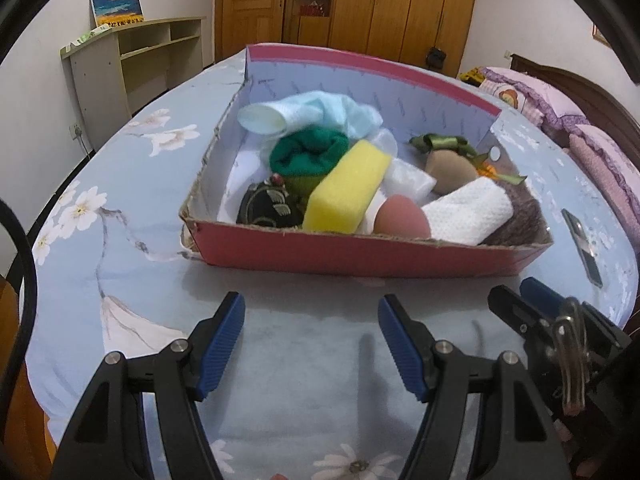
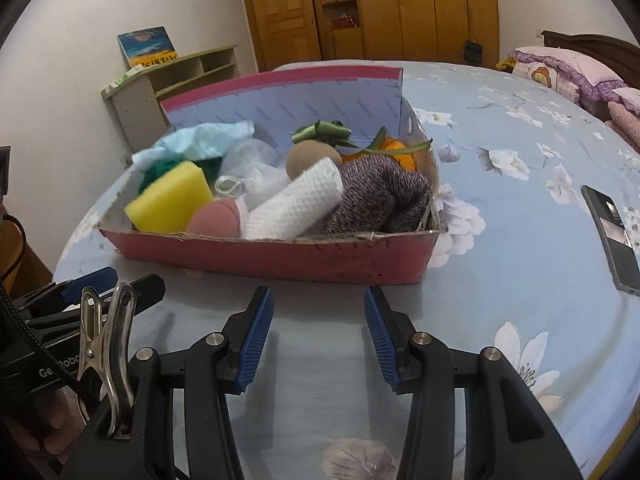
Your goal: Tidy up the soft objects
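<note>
Both the left gripper (image 1: 312,320) and right gripper (image 2: 319,312) are keeping ribbed blue jaws spread, empty, facing a pink cardboard box (image 1: 360,256) holding a porous yellow sponge (image 1: 344,188) and a waffle-textured white roll (image 2: 296,204)

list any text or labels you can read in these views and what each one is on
"Ge...obo", white letters partly hidden by a metal clip, on the black body of the left gripper as the right wrist view shows it.
Faint dark handwriting on the red front wall of the cardboard box: too blurred to read.
Repeated small print on the box's pale inner wall: too small to read.

Matt cardboard box (image 1: 352,252); porous foam sponge (image 1: 344,188); cloth bedsheet (image 1: 120,240)
</note>
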Tool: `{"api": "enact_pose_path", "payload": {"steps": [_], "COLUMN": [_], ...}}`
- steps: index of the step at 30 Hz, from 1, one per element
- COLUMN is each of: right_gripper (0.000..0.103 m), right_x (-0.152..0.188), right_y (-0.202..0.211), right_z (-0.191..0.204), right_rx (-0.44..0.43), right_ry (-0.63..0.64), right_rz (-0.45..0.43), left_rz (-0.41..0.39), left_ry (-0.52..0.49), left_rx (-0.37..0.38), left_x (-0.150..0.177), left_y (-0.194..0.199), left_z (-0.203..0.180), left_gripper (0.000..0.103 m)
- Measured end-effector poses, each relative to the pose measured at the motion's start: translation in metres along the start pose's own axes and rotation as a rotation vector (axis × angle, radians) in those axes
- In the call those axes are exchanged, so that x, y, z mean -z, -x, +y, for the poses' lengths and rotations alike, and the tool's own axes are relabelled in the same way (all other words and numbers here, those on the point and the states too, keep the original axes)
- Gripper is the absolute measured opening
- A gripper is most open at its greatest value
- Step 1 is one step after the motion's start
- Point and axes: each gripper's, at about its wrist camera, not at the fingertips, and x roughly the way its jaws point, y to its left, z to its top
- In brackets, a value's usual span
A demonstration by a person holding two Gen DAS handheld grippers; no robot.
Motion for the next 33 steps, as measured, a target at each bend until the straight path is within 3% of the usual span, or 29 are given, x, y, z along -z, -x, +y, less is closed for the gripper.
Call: {"api": "enact_pose_path", "payload": {"steps": [9, 33], "right_gripper": [0.049, 0.049], "right_x": [0.005, 0.013], "right_y": [-0.021, -0.025], "right_z": [-0.006, -0.001], "right_rx": [0.0, 0.02], "right_ry": [-0.018, 0.0], "right_rz": [0.057, 0.042], "left_rz": [0.034, 0.022], "left_ry": [-0.005, -0.007], "left_rx": [-0.01, -0.006], "left_x": [0.004, 0.015], "left_y": [-0.019, -0.025], "left_z": [-0.002, -0.005], "left_gripper": [0.073, 0.077]}}
